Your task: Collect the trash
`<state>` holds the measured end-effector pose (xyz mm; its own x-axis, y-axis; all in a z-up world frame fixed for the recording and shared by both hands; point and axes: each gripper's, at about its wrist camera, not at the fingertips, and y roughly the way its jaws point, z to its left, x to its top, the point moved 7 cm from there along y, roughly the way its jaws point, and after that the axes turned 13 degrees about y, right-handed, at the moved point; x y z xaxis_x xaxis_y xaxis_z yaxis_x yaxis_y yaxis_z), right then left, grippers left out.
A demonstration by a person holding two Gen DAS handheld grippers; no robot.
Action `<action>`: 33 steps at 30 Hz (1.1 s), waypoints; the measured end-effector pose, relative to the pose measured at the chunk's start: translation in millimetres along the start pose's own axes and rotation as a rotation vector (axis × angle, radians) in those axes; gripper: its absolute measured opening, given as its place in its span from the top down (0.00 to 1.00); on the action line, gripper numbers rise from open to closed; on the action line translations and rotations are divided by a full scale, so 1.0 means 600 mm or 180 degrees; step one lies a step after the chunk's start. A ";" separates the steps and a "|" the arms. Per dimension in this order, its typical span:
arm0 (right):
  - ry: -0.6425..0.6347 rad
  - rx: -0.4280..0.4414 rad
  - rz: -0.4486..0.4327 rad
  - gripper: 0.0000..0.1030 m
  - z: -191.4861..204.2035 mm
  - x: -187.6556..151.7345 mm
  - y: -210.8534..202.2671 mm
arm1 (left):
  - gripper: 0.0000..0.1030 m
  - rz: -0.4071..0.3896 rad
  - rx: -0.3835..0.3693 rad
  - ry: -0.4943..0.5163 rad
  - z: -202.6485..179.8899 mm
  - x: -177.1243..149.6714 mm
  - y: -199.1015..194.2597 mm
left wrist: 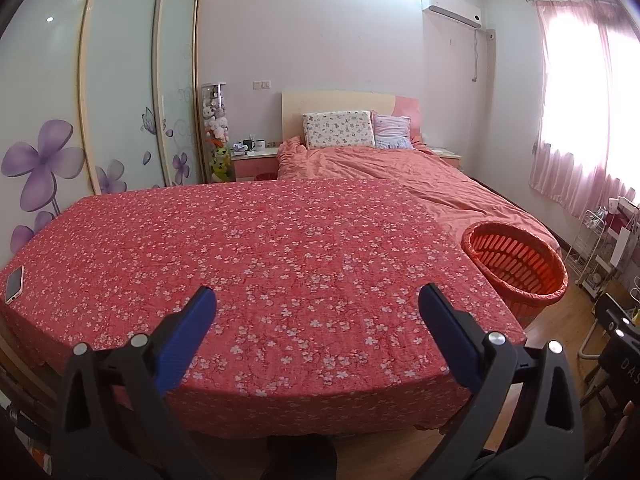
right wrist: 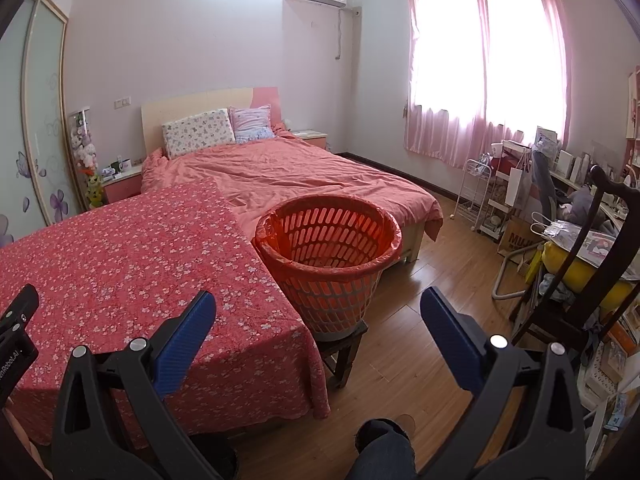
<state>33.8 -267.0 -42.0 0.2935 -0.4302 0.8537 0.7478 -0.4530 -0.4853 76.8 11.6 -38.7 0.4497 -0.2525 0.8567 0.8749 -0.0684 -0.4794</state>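
Observation:
An orange slatted trash basket [right wrist: 328, 256] lined with an orange bag stands on a small dark stool at the right of a table covered by a red floral cloth [right wrist: 120, 264]. It also shows in the left wrist view [left wrist: 516, 268]. My left gripper [left wrist: 318, 300] is open and empty above the near part of the cloth [left wrist: 260, 264]. My right gripper [right wrist: 318, 304] is open and empty, in front of the basket and the table's right corner. No trash shows on the cloth in either view.
A white phone [left wrist: 14, 284] lies at the cloth's left edge. A bed [right wrist: 300, 176] with pink bedding stands behind the table. A dark chair [right wrist: 580, 264], a white rack [right wrist: 476, 196] and a cluttered desk stand at the right on the wooden floor [right wrist: 420, 340]. Wardrobe doors [left wrist: 116, 92] line the left wall.

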 end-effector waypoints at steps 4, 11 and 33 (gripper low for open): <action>-0.0012 -0.0100 -0.0049 0.02 -0.001 0.002 -0.002 | 0.04 -0.0008 0.0005 0.0010 -0.003 0.001 -0.003; -0.0076 -0.0189 -0.0042 0.02 0.000 -0.003 0.002 | 0.04 0.0002 0.0055 0.0030 -0.005 0.003 -0.003; -0.0077 -0.0055 -0.0026 0.02 0.007 -0.001 -0.009 | 0.04 -0.0081 0.0049 0.0018 -0.013 0.011 -0.017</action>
<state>32.1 -260.8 -39.2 0.3019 -0.4074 0.8619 0.7400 -0.4699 -0.4813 69.0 3.0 -29.9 0.4262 -0.2564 0.8675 0.8888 -0.0600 -0.4544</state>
